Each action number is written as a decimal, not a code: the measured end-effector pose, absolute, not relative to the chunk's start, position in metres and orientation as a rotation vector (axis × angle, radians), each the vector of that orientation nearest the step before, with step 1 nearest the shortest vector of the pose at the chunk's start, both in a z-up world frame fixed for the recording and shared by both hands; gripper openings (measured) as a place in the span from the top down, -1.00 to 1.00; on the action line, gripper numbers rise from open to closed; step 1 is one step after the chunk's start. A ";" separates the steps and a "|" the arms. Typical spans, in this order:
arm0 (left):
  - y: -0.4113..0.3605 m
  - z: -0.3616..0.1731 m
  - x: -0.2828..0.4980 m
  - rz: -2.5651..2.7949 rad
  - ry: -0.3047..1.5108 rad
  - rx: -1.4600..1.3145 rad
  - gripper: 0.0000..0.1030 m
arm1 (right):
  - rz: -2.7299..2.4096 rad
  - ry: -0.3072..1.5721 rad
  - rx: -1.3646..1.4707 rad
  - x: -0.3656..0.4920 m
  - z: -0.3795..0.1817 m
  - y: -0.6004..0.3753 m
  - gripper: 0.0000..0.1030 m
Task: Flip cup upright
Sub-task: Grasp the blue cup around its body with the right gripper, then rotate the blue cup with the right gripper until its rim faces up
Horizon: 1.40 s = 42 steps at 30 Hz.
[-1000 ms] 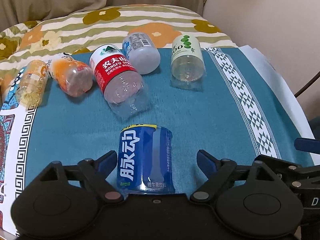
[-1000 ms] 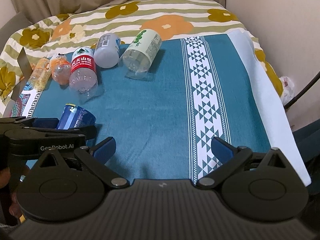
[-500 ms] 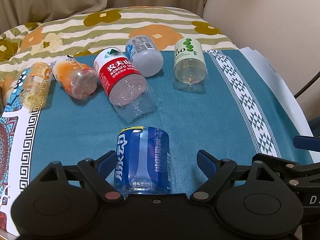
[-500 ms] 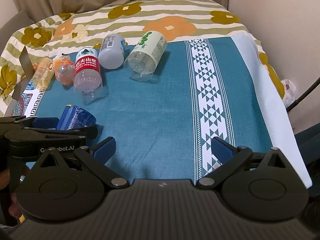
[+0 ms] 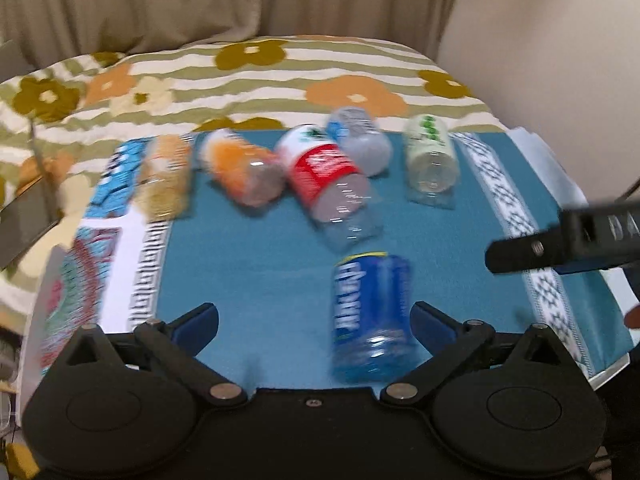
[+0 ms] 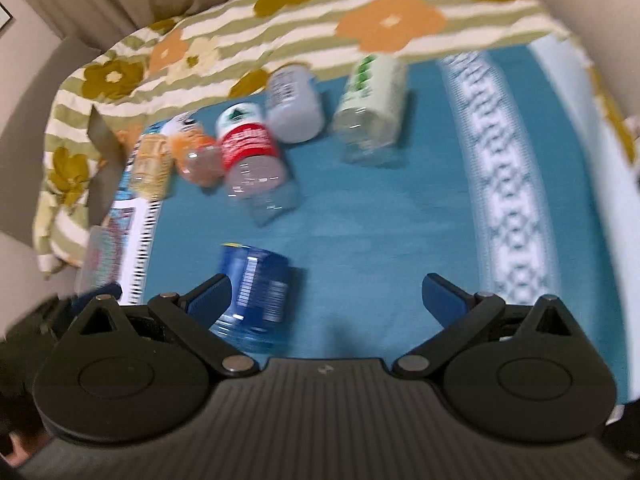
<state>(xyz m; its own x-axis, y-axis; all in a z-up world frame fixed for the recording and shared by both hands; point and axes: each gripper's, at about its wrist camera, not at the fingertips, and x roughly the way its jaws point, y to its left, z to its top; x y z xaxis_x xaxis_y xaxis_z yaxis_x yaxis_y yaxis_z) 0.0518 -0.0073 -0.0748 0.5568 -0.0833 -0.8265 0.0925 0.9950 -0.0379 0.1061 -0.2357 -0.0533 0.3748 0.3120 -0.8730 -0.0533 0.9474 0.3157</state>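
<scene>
While both views blur with motion, your left gripper (image 5: 314, 322) has slid off to the left: half a second ago the blue cup (image 5: 370, 316) lay centred between its fingers, and now it lies on its side against the right-hand finger (image 5: 434, 326), with the fingers spread wide and pinching nothing. Your right gripper (image 6: 326, 300) has swung in over the same spot, its fingers also spread and empty, the cup (image 6: 256, 296) lying just beside its left finger (image 6: 210, 294). By the look of it, you are handing the pick from one hand to the other, so the flip has not begun and the cup is still down on the teal cloth (image 5: 248, 264) over the bed. Count one blue cup near the grippers and five more lying in a row beyond it: a yellow one (image 5: 164, 178), an orange one (image 5: 242, 172), a red-labelled one (image 5: 328, 180), a grey one (image 5: 358, 142) and a green-dotted one (image 5: 430, 156).
</scene>
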 end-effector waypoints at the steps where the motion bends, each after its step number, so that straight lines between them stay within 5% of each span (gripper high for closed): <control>1: 0.001 -0.075 0.049 -0.092 0.976 -0.001 -1.00 | 0.244 1.186 0.256 0.113 -0.056 -0.227 -1.00; 15: 0.090 -0.086 0.026 0.024 1.005 -0.077 -1.00 | 0.196 1.387 0.385 0.160 -0.125 -0.172 -1.00; 19: 0.102 -0.087 0.026 0.039 1.010 -0.087 -1.00 | 0.184 1.407 0.419 0.164 -0.132 -0.171 -0.83; 23: 0.108 -0.087 0.028 0.039 1.012 -0.097 -1.00 | 0.202 1.426 0.477 0.165 -0.137 -0.172 -0.45; 30: 0.106 -0.083 0.032 0.027 1.004 -0.085 -1.00 | 0.210 1.402 0.498 0.161 -0.132 -0.174 -0.43; 35: 0.105 -0.074 0.033 0.019 0.986 -0.076 -1.00 | 0.233 1.259 0.471 0.149 -0.097 -0.181 -0.42; 42: 0.105 -0.075 0.038 0.007 0.975 -0.086 -1.00 | 0.166 0.753 0.253 0.094 -0.076 -0.175 -0.45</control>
